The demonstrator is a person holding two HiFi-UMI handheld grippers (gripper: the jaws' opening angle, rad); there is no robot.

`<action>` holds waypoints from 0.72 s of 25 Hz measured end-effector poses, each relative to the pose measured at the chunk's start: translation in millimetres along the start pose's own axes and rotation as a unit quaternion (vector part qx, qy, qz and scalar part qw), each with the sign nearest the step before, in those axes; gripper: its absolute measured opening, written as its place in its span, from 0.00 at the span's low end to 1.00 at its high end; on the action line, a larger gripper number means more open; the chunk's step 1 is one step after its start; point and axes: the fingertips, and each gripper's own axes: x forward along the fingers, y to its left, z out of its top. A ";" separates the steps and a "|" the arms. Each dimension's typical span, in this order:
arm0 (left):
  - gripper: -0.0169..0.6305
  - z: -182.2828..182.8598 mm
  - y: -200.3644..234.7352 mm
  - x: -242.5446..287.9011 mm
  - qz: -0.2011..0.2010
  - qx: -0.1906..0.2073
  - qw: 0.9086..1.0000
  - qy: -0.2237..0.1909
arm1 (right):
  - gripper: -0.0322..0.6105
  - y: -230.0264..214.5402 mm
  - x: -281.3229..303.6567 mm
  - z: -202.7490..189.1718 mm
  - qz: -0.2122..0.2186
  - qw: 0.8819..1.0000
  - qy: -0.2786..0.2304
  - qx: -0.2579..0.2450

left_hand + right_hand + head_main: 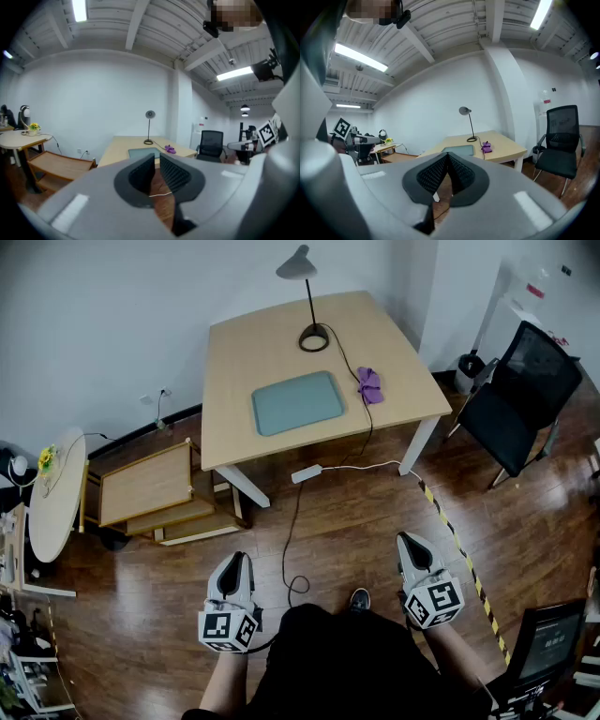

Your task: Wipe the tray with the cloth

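A grey-green tray [296, 401] lies flat on the light wooden table [244, 352], with a crumpled purple cloth [370, 384] just to its right. Both grippers hang low over the floor, well short of the table. My left gripper [234, 562] is shut with nothing in it, and so is my right gripper [410, 541]. Beyond the left gripper [157, 158] in its own view, the tray [143, 151] and cloth [169, 149] show far off. The right gripper [447, 155] points the same way, with the tray [460, 150] and cloth [487, 147] past it.
A black desk lamp [309, 296] stands behind the tray, and its cable runs down to a power strip [307, 473] on the floor. A low wooden shelf [150, 488] and round white table [56, 498] stand at left, a black chair [520, 399] at right. Yellow-black tape [459, 549] crosses the floor.
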 end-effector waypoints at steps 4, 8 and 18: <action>0.15 19.7 16.8 15.8 0.018 0.001 1.000 0.003 | 0.06 -17.1 8.0 -5.1 -0.014 1.000 0.012 0.002; 0.21 19.1 46.5 55.8 0.015 -0.007 1.000 0.007 | 0.06 -40.5 34.8 -8.6 -0.032 0.999 0.026 0.004; 0.23 1.2 157.3 236.9 -0.010 -0.028 0.999 0.040 | 0.06 -103.8 161.3 -4.5 -0.111 0.990 0.084 -0.001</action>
